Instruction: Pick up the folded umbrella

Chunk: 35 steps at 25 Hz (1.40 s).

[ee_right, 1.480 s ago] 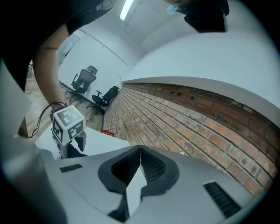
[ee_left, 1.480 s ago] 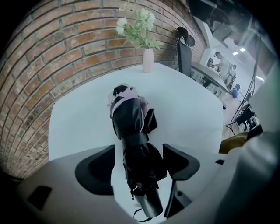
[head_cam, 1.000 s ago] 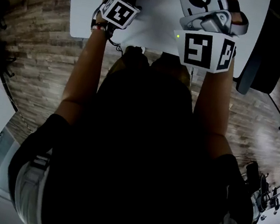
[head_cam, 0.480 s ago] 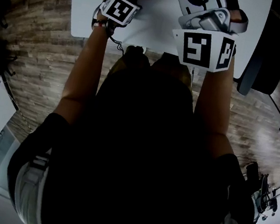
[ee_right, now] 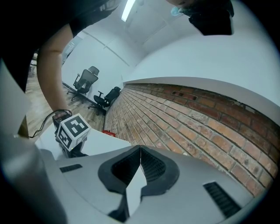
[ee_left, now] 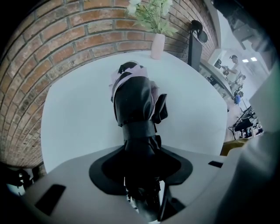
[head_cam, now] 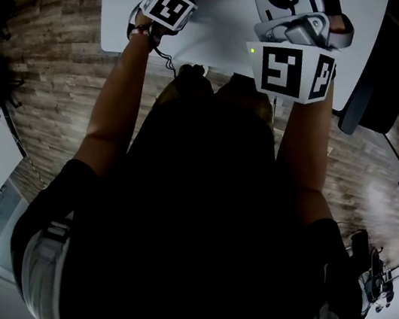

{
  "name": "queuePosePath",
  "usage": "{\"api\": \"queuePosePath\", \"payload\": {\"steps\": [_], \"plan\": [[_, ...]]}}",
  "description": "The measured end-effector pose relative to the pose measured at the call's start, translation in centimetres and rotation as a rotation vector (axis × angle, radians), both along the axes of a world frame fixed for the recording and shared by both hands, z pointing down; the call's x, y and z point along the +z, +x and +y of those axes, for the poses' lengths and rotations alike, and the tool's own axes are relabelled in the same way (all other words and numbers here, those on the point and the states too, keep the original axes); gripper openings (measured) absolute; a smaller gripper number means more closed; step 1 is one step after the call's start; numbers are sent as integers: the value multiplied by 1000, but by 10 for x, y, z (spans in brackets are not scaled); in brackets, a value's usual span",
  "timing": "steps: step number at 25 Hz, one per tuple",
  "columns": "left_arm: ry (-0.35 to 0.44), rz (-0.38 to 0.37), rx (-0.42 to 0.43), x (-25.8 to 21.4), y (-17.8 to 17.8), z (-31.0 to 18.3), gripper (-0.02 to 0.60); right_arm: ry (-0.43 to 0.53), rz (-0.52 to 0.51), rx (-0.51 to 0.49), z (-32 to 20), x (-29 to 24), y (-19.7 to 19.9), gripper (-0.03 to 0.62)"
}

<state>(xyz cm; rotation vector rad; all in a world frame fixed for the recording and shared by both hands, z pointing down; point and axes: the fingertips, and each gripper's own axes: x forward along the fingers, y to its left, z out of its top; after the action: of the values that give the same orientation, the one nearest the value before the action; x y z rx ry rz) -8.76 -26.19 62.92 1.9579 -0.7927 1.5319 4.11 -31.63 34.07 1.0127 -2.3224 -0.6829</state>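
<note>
The folded umbrella (ee_left: 133, 100), black with pale pink folds, lies on the white table (ee_left: 74, 118) and points toward the brick wall. My left gripper (ee_left: 140, 151) points steeply down over its near end. Its jaws have just been closing and now press on the umbrella's black wrapped end between them. In the head view only the left gripper's marker cube (head_cam: 169, 8) shows, and its jaws are hidden past the top edge. My right gripper (ee_right: 140, 151) is held up beside it, shut with nothing in it, facing the brick wall.
A pink vase of flowers (ee_left: 156, 43) stands at the table's far edge by the brick wall (ee_left: 65, 39). A dark monitor (ee_left: 194, 48) stands to the right. Office chairs (ee_right: 89, 78) are on the wood floor beyond. The table's near edge (head_cam: 119, 49) is right in front of the person.
In the head view the left gripper's marker cube has shifted slightly farther over the table. The right gripper has stayed in place.
</note>
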Motion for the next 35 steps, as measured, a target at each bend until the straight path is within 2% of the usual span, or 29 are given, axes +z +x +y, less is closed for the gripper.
{"api": "queuePosePath", "payload": {"steps": [5,19,26,35], "plan": [[-1,23,-22,1,0,2,189,-4,8,15,1,1,5,29],[139,101,-54,-17,-8,6,178,40,61,26,16,-19,-10,29],[283,138,-27,-45,-9,-7,178,53,82,43,23,-24,-21,29],[506,181,5,-114,-11,-26,179,94,89,67,37,-44,-33,29]]}}
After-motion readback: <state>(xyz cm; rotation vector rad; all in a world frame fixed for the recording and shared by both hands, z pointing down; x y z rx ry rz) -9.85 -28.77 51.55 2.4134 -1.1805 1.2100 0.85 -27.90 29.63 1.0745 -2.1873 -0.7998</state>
